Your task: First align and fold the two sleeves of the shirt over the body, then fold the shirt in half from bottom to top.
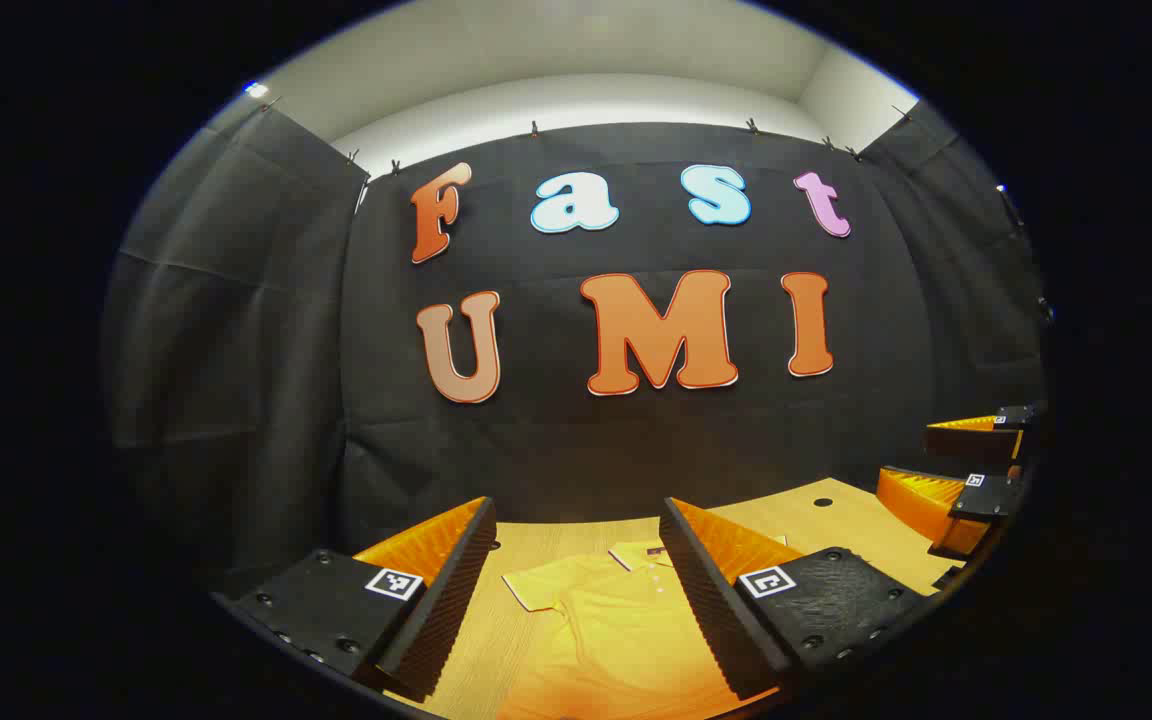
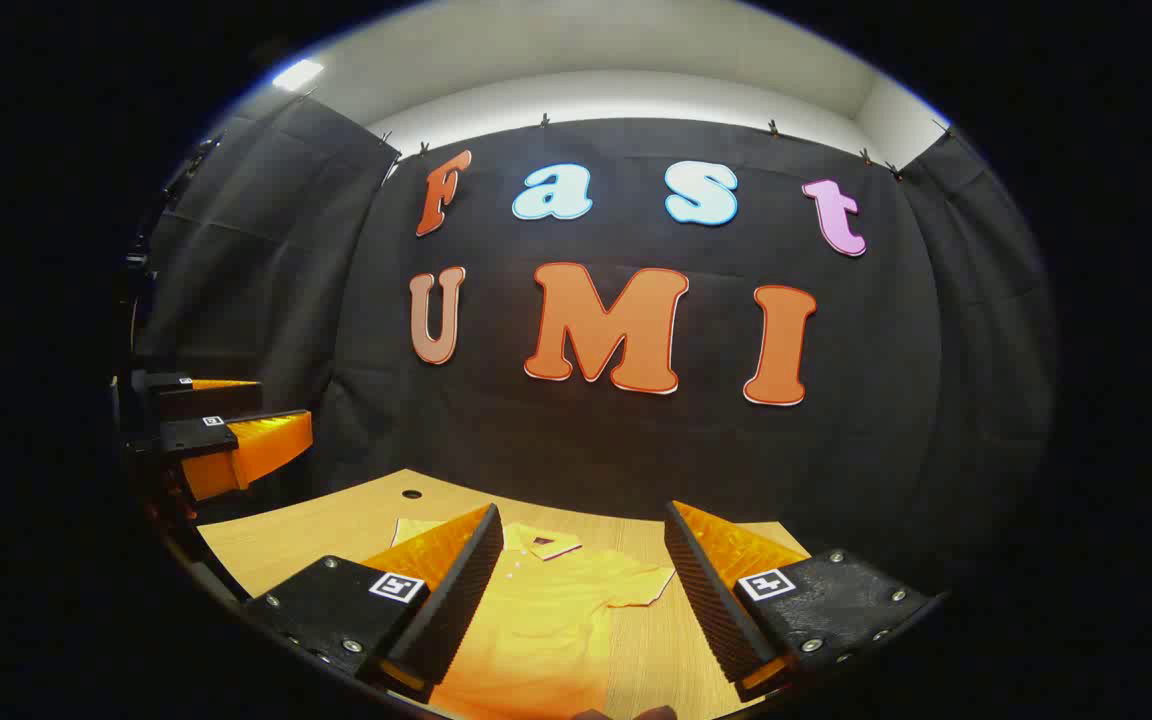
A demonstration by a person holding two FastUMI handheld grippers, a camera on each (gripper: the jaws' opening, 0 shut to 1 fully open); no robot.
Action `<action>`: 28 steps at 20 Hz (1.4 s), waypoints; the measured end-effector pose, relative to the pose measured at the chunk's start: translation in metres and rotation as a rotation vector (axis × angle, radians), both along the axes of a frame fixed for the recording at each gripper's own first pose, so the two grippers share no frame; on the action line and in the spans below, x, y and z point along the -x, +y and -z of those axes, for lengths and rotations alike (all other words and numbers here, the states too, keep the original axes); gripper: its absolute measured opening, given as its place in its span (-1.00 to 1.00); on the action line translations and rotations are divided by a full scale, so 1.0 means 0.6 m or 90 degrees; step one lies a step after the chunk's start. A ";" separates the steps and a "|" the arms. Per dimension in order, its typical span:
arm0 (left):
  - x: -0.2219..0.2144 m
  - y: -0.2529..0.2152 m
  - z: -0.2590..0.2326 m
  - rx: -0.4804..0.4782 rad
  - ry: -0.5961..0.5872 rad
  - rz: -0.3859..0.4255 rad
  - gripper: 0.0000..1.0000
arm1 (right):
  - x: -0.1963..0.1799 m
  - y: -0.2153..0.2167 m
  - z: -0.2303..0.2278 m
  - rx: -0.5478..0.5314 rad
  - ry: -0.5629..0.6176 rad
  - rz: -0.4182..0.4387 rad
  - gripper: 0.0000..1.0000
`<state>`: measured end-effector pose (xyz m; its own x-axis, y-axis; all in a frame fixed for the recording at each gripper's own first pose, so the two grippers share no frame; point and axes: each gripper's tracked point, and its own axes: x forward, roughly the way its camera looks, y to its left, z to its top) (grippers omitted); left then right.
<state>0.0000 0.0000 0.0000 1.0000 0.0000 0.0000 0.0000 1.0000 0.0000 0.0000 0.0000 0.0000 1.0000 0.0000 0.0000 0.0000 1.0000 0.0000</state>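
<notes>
A yellow polo shirt (image 1: 616,625) lies flat on the wooden table (image 1: 836,525), collar (image 1: 641,553) toward the back wall and one short sleeve (image 1: 536,585) spread to the side. My left gripper (image 1: 576,525) hovers above it, open, with nothing between its fingers. In the right gripper view the same shirt (image 2: 551,620) shows its collar (image 2: 546,543) and the other sleeve (image 2: 641,585). My right gripper (image 2: 581,515) is open and held over the shirt. Each gripper also appears in the other's view: the right gripper (image 1: 921,460) and the left gripper (image 2: 276,405), both raised and open.
The table (image 2: 336,525) ends at the black cloth wall behind the shirt. A small round hole (image 1: 823,501) sits in the tabletop near the back, also seen as the hole (image 2: 412,494) in the right gripper view. Bare wood lies on either side of the shirt.
</notes>
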 end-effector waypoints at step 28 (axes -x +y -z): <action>0.012 0.006 -0.024 -0.010 -0.026 -0.062 0.97 | -0.100 -0.078 0.116 0.023 0.102 0.008 0.96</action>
<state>-0.0074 0.0034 0.0142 0.9945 0.0964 0.0414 -0.0971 0.9952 0.0135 0.0602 -0.0470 -0.0698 0.9872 -0.0148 -0.1586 0.0092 0.9993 -0.0363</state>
